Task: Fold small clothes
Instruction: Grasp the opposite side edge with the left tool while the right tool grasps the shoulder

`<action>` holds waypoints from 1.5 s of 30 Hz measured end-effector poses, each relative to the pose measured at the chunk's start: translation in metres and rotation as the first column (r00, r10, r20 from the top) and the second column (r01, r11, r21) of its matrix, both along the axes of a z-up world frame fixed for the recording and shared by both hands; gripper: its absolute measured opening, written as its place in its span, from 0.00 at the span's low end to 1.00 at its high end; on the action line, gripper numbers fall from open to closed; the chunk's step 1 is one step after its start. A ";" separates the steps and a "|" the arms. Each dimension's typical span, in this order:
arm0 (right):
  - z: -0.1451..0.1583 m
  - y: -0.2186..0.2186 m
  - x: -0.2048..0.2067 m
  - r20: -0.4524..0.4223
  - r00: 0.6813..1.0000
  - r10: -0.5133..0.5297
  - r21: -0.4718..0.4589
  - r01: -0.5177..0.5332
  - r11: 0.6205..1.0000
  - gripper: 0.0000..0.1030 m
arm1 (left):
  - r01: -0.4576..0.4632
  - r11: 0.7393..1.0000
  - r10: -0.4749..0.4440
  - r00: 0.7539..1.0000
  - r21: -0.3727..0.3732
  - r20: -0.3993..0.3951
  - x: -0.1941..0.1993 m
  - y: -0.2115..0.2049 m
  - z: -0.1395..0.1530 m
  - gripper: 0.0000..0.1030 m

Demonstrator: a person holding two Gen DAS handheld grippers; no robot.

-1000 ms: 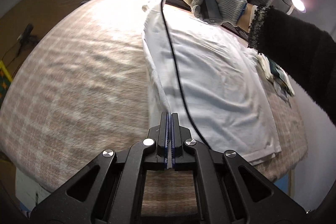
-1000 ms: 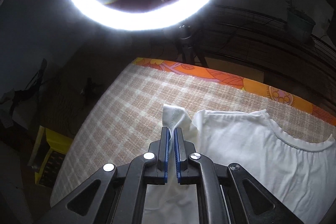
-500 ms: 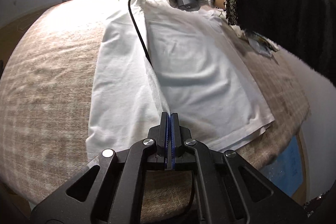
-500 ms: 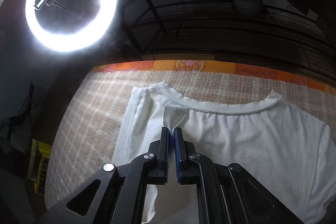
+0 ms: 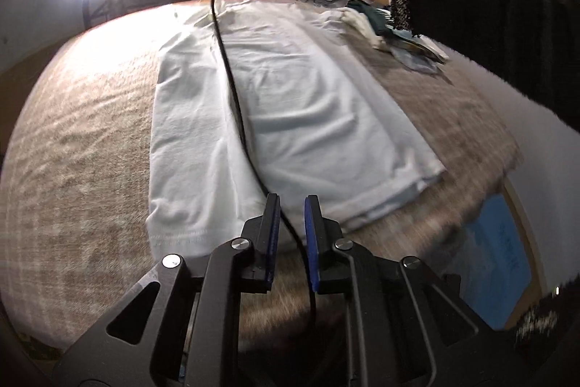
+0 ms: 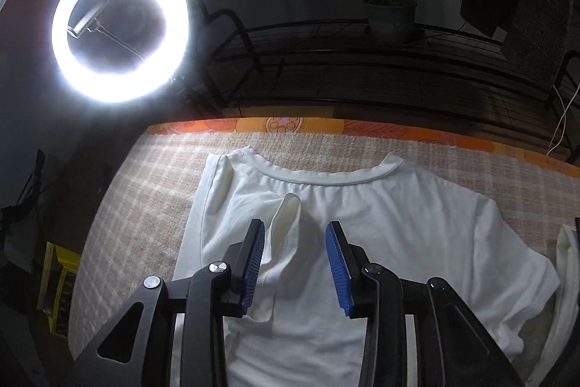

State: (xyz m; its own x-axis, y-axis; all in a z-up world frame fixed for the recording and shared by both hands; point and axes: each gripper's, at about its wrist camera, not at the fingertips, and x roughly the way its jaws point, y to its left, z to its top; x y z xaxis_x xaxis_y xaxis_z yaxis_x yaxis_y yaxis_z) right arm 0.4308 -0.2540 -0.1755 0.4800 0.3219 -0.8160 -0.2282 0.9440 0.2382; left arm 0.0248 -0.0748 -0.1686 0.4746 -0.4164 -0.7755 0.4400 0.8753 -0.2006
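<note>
White cotton T-shirt is lying flat on the checked bedcover, its left side folded inward. Both tongs are standing spread and holding nothing: the left gripper is hovering over the hem, the right gripper over the folded sleeve below the collar.

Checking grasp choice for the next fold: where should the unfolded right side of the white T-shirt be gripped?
Likely the white T-shirt at its spread right sleeve, pinching the hem from the outer side. It lies flat and free, while the other sleeve is already folded in.
</note>
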 end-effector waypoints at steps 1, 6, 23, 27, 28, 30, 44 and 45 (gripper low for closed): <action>0.007 -0.007 -0.005 0.009 1.000 -0.007 0.017 0.007 1.000 0.36 | 0.005 1.000 -0.005 1.000 0.006 0.007 -0.005 0.001 0.003 0.12; 0.046 -0.056 -0.048 0.068 0.997 -0.048 0.071 0.043 0.997 0.37 | -0.032 0.999 0.032 0.999 0.003 0.036 -0.023 0.017 0.018 0.12; 0.081 -0.182 -0.211 0.168 0.981 -0.093 0.017 0.091 0.996 0.43 | -0.114 0.991 0.117 0.993 -0.075 0.035 0.013 -0.027 0.006 0.12; 0.076 -0.221 -0.227 0.142 0.982 -0.126 0.031 0.123 0.992 0.44 | -0.038 0.997 0.040 0.999 -0.067 0.035 0.021 -0.072 0.002 0.12; 0.073 -0.230 -0.230 0.136 0.982 -0.133 0.035 0.130 0.991 0.44 | -0.013 0.998 0.015 0.999 -0.066 0.036 0.021 -0.083 0.001 0.12; 0.067 -0.248 -0.235 0.121 0.982 -0.145 0.046 0.140 0.989 0.44 | 0.048 0.997 -0.046 0.998 -0.058 0.033 0.020 -0.112 -0.002 0.12; 0.025 -0.306 -0.233 0.032 0.988 -0.149 0.126 0.144 0.982 0.51 | 0.272 0.961 -0.269 0.961 0.050 -0.062 0.008 -0.224 -0.040 0.43; 0.023 -0.307 -0.229 0.029 0.989 -0.143 0.135 0.138 0.981 0.51 | 0.268 0.962 -0.265 0.962 0.051 -0.061 0.008 -0.224 -0.041 0.47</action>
